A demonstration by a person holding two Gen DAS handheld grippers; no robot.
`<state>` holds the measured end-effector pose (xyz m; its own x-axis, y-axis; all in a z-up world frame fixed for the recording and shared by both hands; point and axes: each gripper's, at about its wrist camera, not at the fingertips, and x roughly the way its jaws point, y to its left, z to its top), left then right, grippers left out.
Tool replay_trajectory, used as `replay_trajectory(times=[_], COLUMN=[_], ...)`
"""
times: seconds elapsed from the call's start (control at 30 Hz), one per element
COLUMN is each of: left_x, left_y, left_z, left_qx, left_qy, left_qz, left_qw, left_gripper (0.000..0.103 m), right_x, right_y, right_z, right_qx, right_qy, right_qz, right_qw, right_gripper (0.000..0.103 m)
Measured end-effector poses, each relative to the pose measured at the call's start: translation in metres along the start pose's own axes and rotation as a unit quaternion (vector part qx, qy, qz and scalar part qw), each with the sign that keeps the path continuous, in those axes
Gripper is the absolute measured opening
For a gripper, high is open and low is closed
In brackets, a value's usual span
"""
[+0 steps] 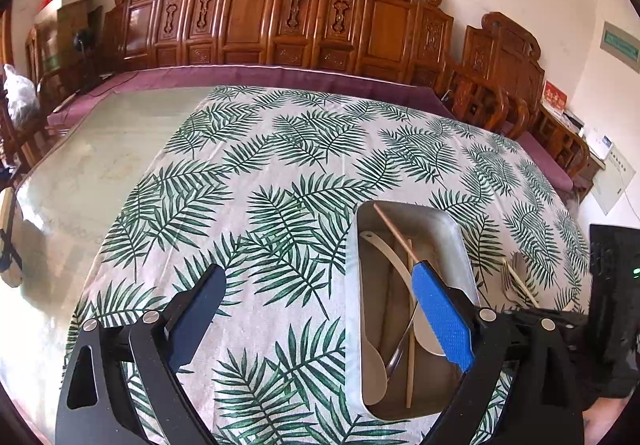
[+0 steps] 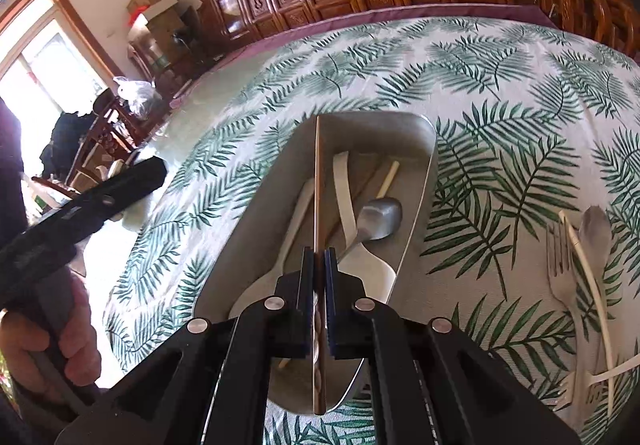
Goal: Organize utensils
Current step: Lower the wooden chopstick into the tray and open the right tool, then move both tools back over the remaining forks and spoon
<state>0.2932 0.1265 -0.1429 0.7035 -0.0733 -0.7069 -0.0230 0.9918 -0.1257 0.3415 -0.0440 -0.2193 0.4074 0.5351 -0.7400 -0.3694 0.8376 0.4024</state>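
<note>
A metal tray (image 1: pixel 460 241) (image 2: pixel 420 141) sits on the leaf-print tablecloth and holds white spoons, a metal spoon (image 2: pixel 378 219) and a pale chopstick (image 1: pixel 409 357). My right gripper (image 2: pixel 319 257) is shut on a brown chopstick (image 2: pixel 317 181), held over the tray with its far tip at the tray's far rim; that chopstick also shows in the left wrist view (image 1: pixel 394 231). My left gripper (image 1: pixel 320 297) is open and empty, above the cloth at the tray's left side, its right finger (image 1: pixel 440 313) over the tray.
A metal fork (image 2: pixel 560 269), a white utensil (image 2: pixel 592 277) and a metal spoon (image 2: pixel 596 229) lie on the cloth right of the tray. Carved wooden chairs (image 1: pixel 260 9) line the table's far edge. Bare glass tabletop (image 1: pixel 92 165) lies left of the cloth.
</note>
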Motion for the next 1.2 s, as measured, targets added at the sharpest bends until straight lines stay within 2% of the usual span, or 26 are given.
replay_trajectory(times=[0.4,0.8,0.97,1.13,1.2], left_x=[0.000,-0.004,-0.008,-0.013,-0.013], left_y=[0.001,-0.009,-0.021,-0.041,-0.049], left_z=[0.001,-0.002,-0.004,-0.006,-0.007], left_qx=[-0.001,0.009,0.016,0.029,0.034], left_qy=[-0.001,-0.003,-0.005,-0.009,-0.008], left_qz=[0.001,-0.004,-0.017,-0.033,-0.038], left_qw=[1.0000,0.9999,0.9997,0.9990,0.9987], left_gripper=[0.090,0.090,0.090,0.090,0.090], right_x=[0.019,-0.003,-0.033,-0.080,-0.096], right_y=[0.003,0.002,-0.008,-0.032,-0.044], right_z=[-0.001,0.003,-0.003,-0.019,-0.026], right_qx=[0.007,-0.023,-0.046,-0.070,-0.074], right_qy=[0.012,-0.011,-0.031,-0.055,-0.061], right_qz=[0.024,0.032,0.006,-0.044,-0.063], right_qw=[1.000,0.999,0.998,0.995,0.993], right_gripper=[0.009,0.013,0.014,0.014,0.017])
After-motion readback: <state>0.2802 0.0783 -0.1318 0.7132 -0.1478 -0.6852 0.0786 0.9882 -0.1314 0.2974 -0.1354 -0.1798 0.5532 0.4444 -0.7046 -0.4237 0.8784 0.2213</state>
